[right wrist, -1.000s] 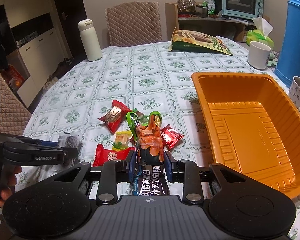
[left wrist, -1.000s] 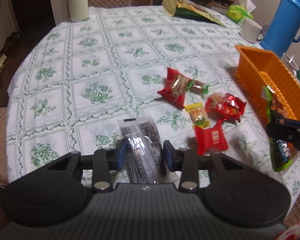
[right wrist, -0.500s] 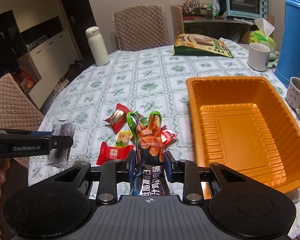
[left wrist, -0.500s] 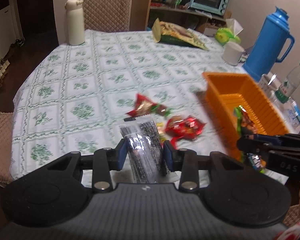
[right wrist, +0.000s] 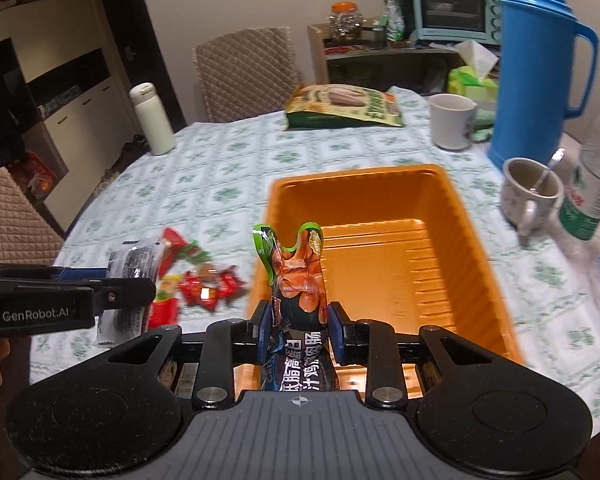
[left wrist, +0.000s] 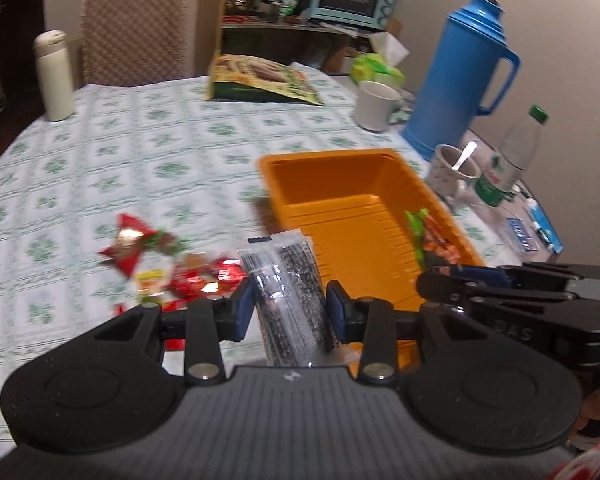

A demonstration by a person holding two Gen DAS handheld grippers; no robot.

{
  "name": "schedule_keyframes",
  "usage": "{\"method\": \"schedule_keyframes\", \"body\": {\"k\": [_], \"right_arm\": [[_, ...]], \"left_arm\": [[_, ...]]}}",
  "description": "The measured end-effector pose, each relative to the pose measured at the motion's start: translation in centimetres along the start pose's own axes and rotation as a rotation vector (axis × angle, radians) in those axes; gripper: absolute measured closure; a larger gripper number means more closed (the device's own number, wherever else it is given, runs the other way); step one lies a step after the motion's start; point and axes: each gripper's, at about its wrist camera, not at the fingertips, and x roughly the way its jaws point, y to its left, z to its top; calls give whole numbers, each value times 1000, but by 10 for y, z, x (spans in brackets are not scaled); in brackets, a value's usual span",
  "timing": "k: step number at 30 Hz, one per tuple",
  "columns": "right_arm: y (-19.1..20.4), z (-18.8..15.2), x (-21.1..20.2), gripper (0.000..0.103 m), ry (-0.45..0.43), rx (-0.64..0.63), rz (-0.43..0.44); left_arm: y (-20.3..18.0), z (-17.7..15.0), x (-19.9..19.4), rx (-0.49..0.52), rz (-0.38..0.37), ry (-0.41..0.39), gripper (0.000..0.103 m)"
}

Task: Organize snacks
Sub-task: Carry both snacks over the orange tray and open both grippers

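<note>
My left gripper [left wrist: 290, 312] is shut on a clear packet of black snack sticks [left wrist: 286, 284], held above the table next to the near left corner of the orange bin [left wrist: 340, 168]. My right gripper [right wrist: 299, 330] is shut on a green-edged sausage packet [right wrist: 298, 272], held over the near edge of the orange bin [right wrist: 364, 176], which has nothing inside. Several small red and yellow snack packets [left wrist: 168, 264] lie on the tablecloth left of the bin; they also show in the right wrist view [right wrist: 204, 284]. The left gripper with its packet shows in the right wrist view [right wrist: 112, 280].
A blue thermos [right wrist: 536, 64], a white mug [right wrist: 452, 124], a cup with a spoon [right wrist: 532, 196] and a water bottle [right wrist: 592, 176] stand right of the bin. A large snack bag [right wrist: 344, 106] and a white flask [right wrist: 152, 120] stand at the table's far side.
Both grippers have moved right and up toward the orange bin with their packets. The right one's packet now hangs over the bin's near edge; the left one is beside the bin.
</note>
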Motion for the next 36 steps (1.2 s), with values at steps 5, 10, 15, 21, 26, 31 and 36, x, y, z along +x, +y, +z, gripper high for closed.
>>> {"method": "schedule_keyframes", "body": {"k": [5, 10, 15, 21, 26, 31, 36], "right_arm": [[-33, 5, 0, 73, 3, -6, -23], [-54, 9, 10, 73, 19, -19, -28], [-67, 9, 22, 73, 43, -30, -28], [-77, 9, 30, 73, 58, -22, -29], [-83, 9, 35, 73, 68, -18, -34], [-87, 9, 36, 73, 72, -7, -35], [-88, 9, 36, 73, 75, -4, -31]], "left_arm": [[-36, 5, 21, 25, 3, 5, 68], [-55, 8, 38, 20, 22, 16, 68], [-62, 9, 58, 7, 49, 37, 68], [-67, 7, 77, -2, 68, 71, 68], [-68, 7, 88, -9, 73, 90, 67], [-69, 9, 94, -16, 62, 91, 68], [-65, 10, 91, -27, 55, 91, 68]]}}
